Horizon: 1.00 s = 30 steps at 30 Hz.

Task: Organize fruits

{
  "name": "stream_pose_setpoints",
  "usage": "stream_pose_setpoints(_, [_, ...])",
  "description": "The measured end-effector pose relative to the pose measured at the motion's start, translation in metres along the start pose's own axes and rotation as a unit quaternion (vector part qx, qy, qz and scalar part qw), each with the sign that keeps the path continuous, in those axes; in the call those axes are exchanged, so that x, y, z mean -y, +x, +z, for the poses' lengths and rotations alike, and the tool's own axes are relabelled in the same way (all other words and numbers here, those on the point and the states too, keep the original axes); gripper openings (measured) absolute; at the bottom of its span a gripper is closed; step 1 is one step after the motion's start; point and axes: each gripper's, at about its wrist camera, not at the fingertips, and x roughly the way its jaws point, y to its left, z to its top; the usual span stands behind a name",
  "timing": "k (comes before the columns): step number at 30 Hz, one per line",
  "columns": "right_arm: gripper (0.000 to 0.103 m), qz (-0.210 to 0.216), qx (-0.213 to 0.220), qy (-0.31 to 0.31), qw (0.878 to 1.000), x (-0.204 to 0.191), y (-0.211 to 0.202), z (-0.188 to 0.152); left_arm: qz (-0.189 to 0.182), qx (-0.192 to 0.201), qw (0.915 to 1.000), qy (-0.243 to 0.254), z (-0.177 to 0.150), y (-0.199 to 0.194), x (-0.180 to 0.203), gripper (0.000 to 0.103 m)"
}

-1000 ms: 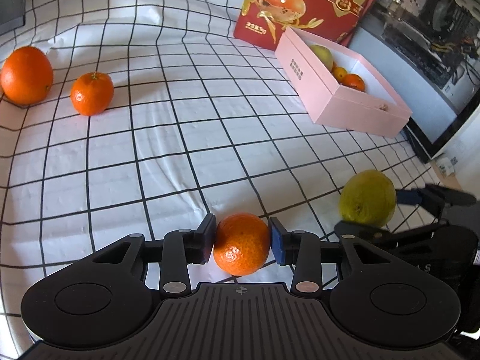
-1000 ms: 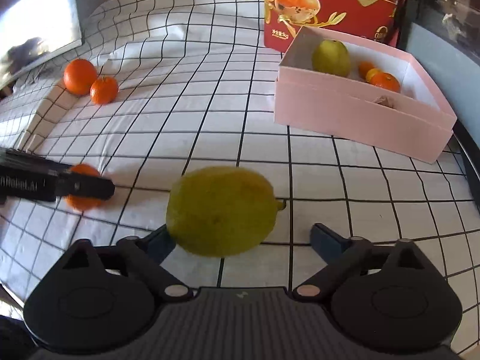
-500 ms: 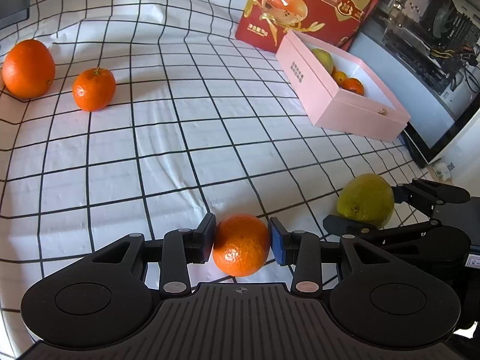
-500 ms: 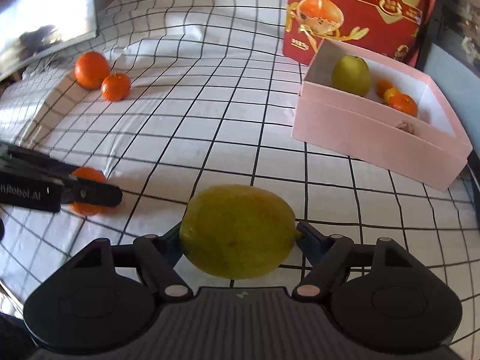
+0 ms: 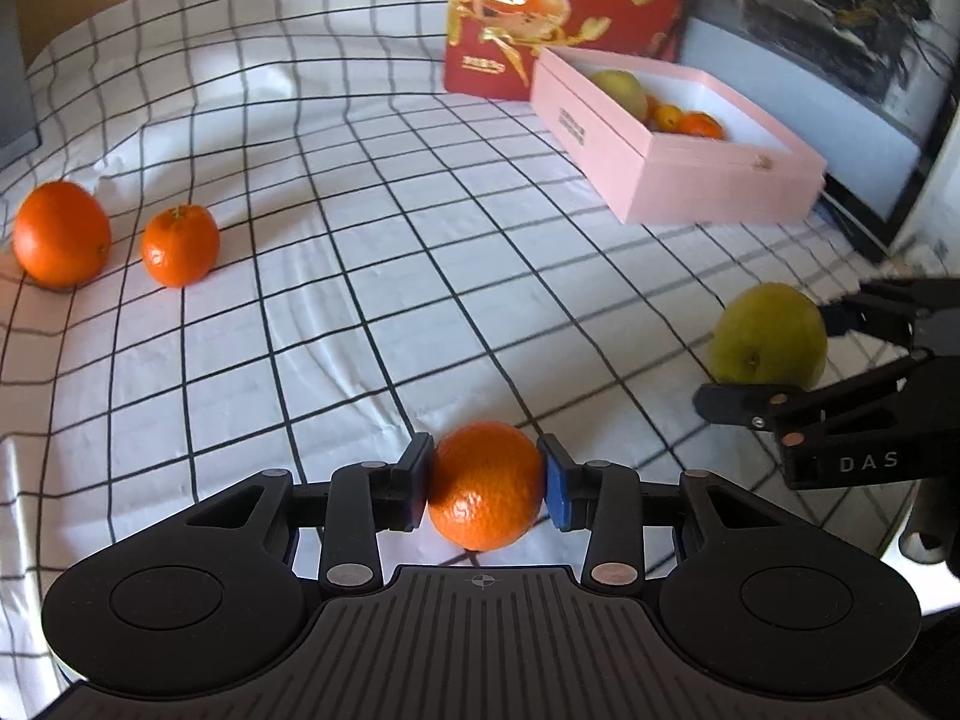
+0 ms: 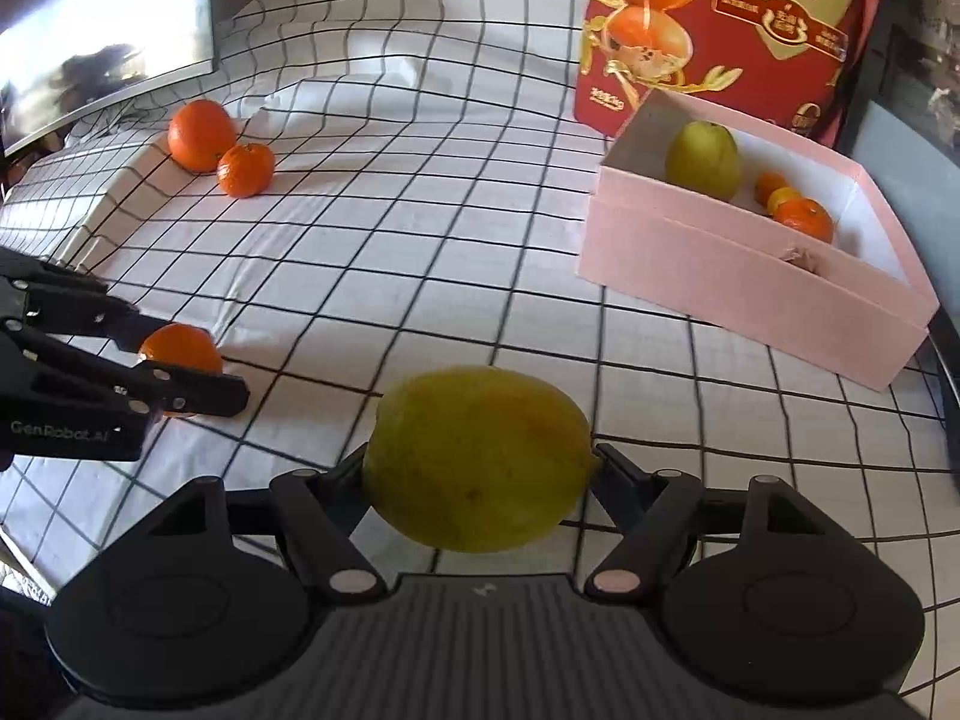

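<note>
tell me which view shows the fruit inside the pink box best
The right wrist view: it looks over the pink box's near wall onto the green fruit and small oranges. The left wrist view shows them smaller, partly hidden by the wall.

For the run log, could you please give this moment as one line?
left gripper: shut on orange | right gripper: shut on green-yellow fruit | pink box: partly filled

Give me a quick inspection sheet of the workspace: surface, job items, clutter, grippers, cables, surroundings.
Surface: white checked cloth, wrinkled.
Job's things: pink box holds a green fruit and small oranges; two loose oranges at far left.
Clutter: red gift bag stands behind the box.
Grippers: left gripper shut on an orange; right gripper clamps a yellow-green fruit.
Cables: wires far right, blurred.
Surroundings: screen at left edge.
</note>
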Motion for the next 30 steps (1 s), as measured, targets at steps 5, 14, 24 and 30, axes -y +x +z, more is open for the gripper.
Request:
stream_pose_setpoints(5, [0.076, 0.001, 0.008, 0.018, 1.000, 0.027, -0.002, 0.006, -0.022, 0.010, 0.9979, -0.060, 0.024, 0.006, 0.000, 0.042])
stream_pose_setpoints(14, [0.076, -0.032, 0.121, 0.011, 0.992, 0.089, -0.038, 0.071, -0.102, 0.131, 0.9858, -0.030, 0.163, 0.002, 0.040, 0.042])
stream_pose_setpoints(24, [0.076, -0.071, 0.043, 0.025, 0.996, 0.163, 0.037, 0.128, -0.108, 0.068, 0.9916, -0.026, 0.255, 0.113, 0.094, 0.042])
stream_pose_setpoints(30, [0.076, -0.067, 0.017, 0.024, 0.997, 0.171, 0.059, 0.112, -0.092, 0.026, 0.9953, 0.015, 0.266, 0.164, 0.121, 0.042])
